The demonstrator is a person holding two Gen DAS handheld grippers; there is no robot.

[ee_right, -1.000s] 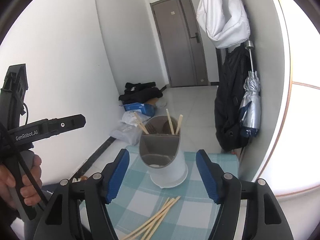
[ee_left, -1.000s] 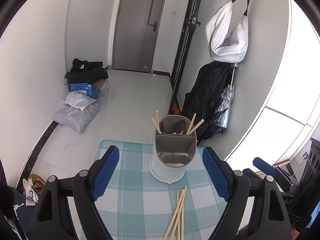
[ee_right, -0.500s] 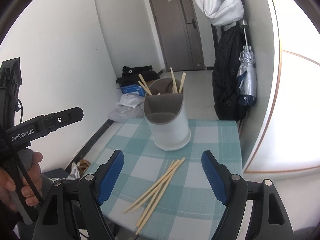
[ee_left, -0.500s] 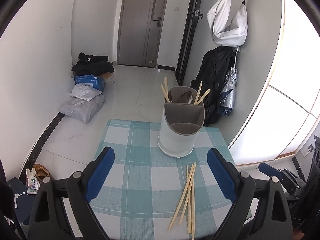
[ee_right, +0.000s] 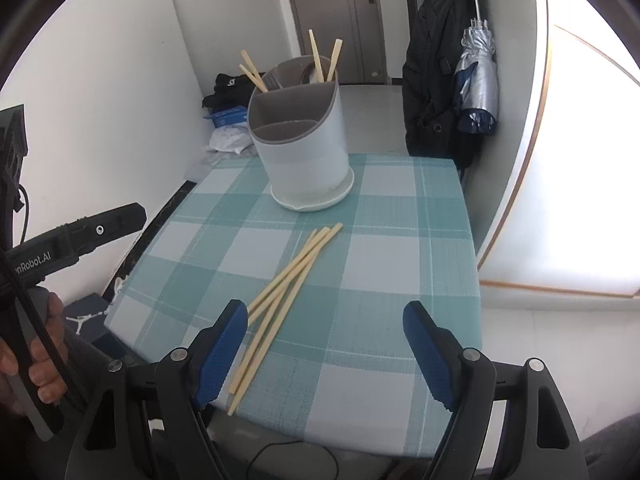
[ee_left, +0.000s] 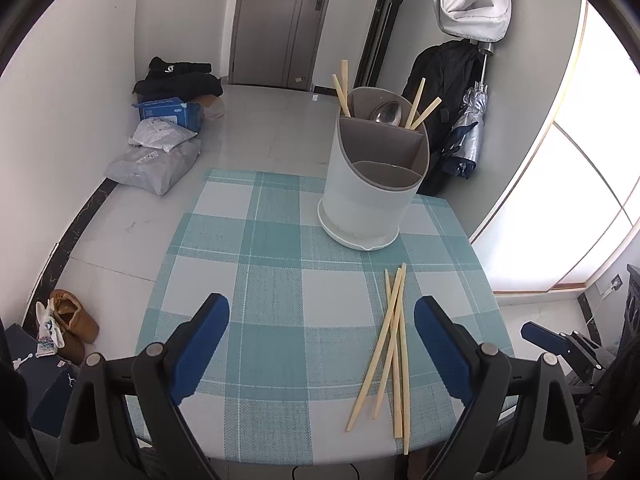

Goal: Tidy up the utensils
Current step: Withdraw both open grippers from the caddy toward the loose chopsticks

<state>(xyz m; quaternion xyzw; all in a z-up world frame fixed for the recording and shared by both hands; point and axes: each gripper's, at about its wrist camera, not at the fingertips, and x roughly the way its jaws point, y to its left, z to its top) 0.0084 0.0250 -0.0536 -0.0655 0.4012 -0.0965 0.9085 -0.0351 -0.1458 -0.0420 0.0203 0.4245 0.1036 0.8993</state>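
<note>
A small table [ee_left: 280, 292] covered with a teal checked cloth is seen in a white-walled, tiled hallway. A hand [ee_right: 24, 364] is shown only in the right wrist view. Loose chopsticks [ee_left: 390, 344] are laid before the utensil holder [ee_left: 372, 184], just inside the left gripper's [ee_left: 322, 322] right finger and beside the right gripper's [ee_right: 324, 330] left finger; both are spread wide, nothing gripped.

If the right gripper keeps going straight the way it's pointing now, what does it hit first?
Most likely the checked tablecloth: the open right gripper points down at bare cloth just right of the loose chopsticks. The utensil holder stands farther off. Its left finger might graze the sticks; depth is unclear.
</note>
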